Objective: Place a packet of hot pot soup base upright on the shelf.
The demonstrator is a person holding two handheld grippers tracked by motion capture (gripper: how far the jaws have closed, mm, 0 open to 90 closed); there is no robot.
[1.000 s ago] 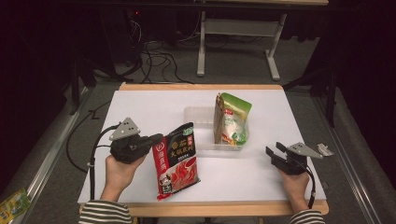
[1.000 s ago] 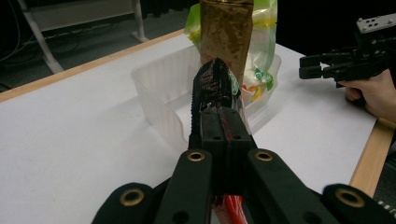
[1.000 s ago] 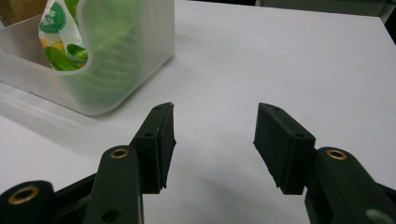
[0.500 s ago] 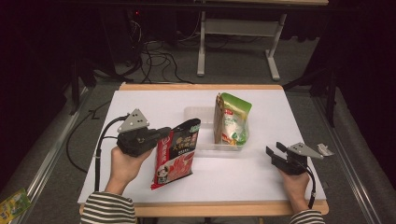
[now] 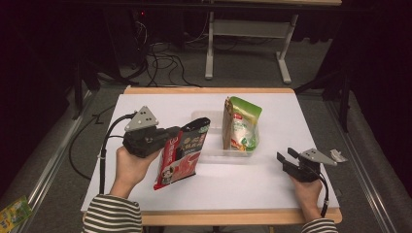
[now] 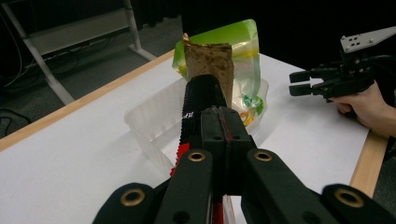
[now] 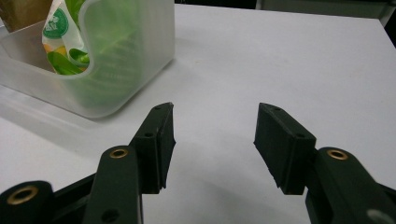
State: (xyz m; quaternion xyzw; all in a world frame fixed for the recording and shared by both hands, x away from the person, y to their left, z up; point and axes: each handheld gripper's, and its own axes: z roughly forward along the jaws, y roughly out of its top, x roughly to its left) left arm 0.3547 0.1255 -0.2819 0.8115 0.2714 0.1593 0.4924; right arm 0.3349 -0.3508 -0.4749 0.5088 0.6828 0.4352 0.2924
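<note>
Red snack pouch (image 5: 182,153): pinched edge-on in your left gripper (image 5: 167,141) jaws, beside the clear bin (image 5: 214,148). Risk: its limp lower end snags the bin's rim. Right gripper (image 5: 287,160) jaws spread, empty.

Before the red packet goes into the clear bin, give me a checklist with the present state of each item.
1. Left gripper clamped on the red packet: ok.
2. Packet lifted off the white table: ok.
3. Packet over the clear bin: not ok, it hangs to the bin's left.
4. Free room in the bin beside the green packet: ok.
5. Right gripper open and apart from the bin: ok.
</note>
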